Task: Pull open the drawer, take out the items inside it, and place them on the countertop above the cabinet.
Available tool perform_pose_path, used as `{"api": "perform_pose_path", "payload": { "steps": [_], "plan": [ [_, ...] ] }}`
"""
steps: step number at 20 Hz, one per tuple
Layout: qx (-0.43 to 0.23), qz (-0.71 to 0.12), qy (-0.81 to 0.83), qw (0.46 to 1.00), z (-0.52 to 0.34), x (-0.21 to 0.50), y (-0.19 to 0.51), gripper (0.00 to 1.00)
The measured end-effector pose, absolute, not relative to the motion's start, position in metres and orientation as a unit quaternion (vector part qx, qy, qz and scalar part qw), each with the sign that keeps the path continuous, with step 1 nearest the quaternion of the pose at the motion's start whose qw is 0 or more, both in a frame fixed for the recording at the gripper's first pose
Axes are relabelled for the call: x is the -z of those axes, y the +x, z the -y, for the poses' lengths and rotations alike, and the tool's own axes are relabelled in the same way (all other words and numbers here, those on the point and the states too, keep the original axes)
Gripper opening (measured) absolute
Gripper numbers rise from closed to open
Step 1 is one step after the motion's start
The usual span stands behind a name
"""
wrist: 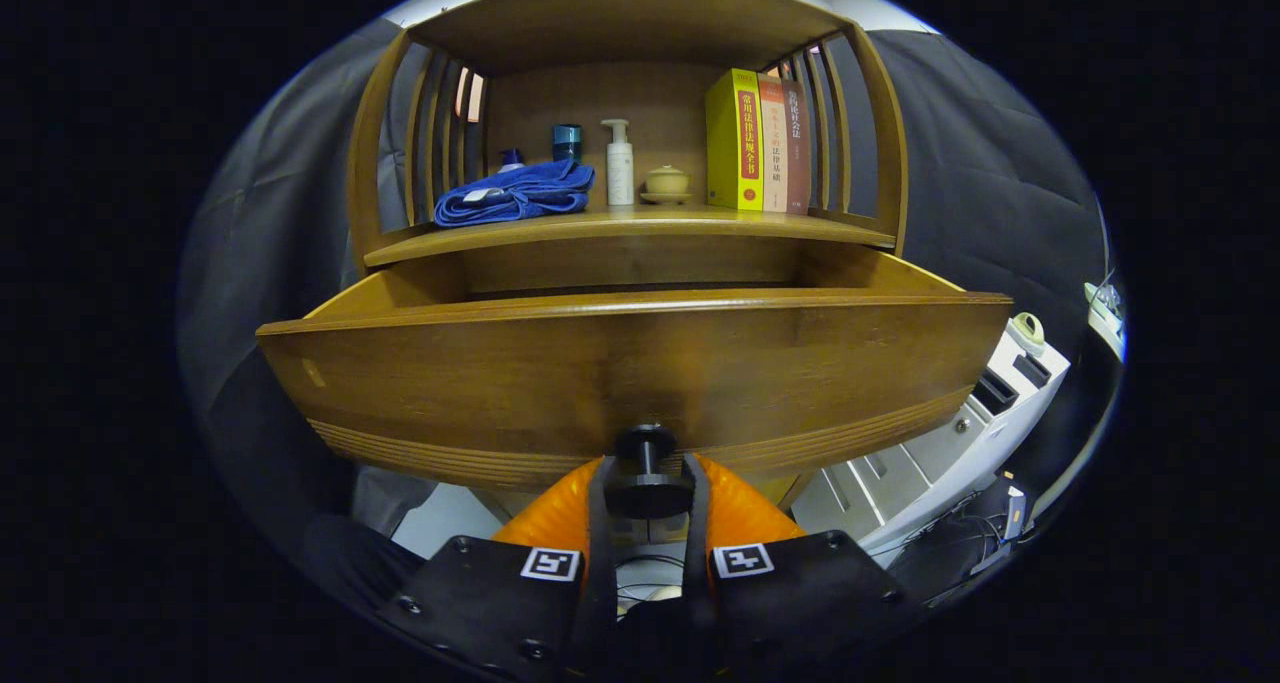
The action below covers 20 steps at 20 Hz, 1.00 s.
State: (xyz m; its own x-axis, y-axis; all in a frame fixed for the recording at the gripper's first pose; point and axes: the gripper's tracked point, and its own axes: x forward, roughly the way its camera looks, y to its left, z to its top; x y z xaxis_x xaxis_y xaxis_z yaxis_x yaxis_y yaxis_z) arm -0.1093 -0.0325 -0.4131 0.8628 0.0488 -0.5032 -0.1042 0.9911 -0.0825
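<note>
The wooden drawer (640,373) stands pulled out from the cabinet, its front panel close ahead of me. Its dark round knob (646,478) sits between my two fingers, and my gripper (646,488) is shut on it. The drawer's inside is hidden behind the front panel, so its contents cannot be seen. Above the drawer runs the countertop (630,228) of the cabinet, under a curved wooden hood.
On the countertop lie a folded blue towel (515,195), a dark cup (566,143), a white pump bottle (619,163), a small lidded bowl (666,183) and several upright books (757,143). A white appliance (950,443) stands low to the right of the cabinet.
</note>
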Motion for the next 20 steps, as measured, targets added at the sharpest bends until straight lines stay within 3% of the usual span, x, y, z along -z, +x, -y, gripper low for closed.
{"api": "perform_pose_path", "payload": {
  "steps": [18, 20],
  "plan": [
    [-0.036, -0.265, -0.055, 0.962, 0.044, 0.407, -0.163, 0.35],
    [-0.030, -0.263, -0.047, 0.963, 0.046, 0.406, -0.163, 0.43]
  ]
}}
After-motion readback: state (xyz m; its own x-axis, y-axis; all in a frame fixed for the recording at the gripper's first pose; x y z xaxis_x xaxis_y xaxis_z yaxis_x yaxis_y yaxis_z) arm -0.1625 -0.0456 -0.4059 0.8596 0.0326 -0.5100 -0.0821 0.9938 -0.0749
